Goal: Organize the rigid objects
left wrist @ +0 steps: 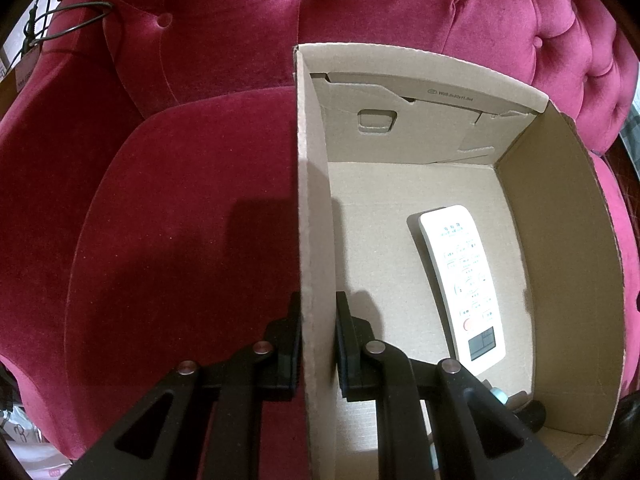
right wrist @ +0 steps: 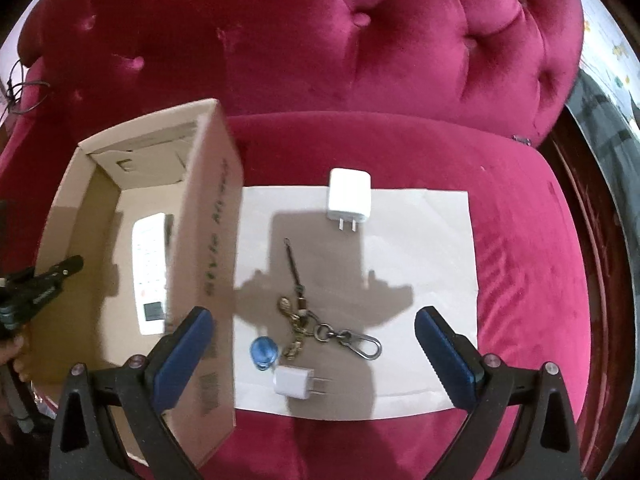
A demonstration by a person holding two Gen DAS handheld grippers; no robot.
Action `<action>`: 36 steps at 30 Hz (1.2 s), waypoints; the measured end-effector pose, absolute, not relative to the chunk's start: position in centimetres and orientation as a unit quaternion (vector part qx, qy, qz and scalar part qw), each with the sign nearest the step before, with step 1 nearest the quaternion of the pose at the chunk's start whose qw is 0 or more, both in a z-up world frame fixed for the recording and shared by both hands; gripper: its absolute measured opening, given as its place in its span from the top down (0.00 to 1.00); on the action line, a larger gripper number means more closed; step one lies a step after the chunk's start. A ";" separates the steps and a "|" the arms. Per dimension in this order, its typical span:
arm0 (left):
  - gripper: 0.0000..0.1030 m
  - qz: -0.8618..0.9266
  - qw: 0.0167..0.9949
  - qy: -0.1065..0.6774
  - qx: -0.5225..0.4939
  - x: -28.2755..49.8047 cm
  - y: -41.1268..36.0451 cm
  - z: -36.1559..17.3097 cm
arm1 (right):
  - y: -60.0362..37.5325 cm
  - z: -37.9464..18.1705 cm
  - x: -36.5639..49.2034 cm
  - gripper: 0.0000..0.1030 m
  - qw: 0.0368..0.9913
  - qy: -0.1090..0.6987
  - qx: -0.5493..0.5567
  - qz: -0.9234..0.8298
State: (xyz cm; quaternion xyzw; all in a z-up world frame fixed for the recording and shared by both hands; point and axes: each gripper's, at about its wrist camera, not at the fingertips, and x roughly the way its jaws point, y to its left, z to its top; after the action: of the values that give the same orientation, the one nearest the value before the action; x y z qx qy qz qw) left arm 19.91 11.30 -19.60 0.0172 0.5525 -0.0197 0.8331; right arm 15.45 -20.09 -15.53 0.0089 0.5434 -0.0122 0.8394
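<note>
Near the paper's front edge, we see the keychain (right wrist: 320, 320) between the spread, empty right gripper (right wrist: 316, 344) fingers, probably long axis front-to-back; left gripper (left wrist: 318, 344) clamps box wall (left wrist: 316, 240).

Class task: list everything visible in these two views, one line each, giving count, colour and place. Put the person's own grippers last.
cardboard box: one, brown, open, on the seat, left of the paper.
remote control: one, white, flat on the box floor.
paper sheet: one, white, on the seat cushion.
chargers: two, white; larger at the sheet's far edge, smaller near edge.
keychain: one, metal, mid-sheet.
blue tag: one, beside the keychain.
sofa: one, crimson velvet.
left gripper: shut on the box wall.
right gripper: open above the sheet.
</note>
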 end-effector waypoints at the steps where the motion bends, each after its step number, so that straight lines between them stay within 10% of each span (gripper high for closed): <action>1: 0.86 -0.020 0.833 0.553 0.017 19.9 11.3 -19.6 | -20.5 -15.9 15.4 0.00 0.839 0.544 0.010 -0.015; 36: 0.86 -0.017 0.831 0.556 0.022 20.3 11.2 -19.9 | -22.5 -26.3 18.2 0.00 0.804 0.594 0.009 -0.004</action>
State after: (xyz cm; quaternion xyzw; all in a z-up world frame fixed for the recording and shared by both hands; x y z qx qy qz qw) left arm 20.28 11.20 -19.91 0.0219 0.5562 -0.0170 0.8306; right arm 18.21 -22.46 -26.32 0.0087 0.5939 -0.0044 0.8045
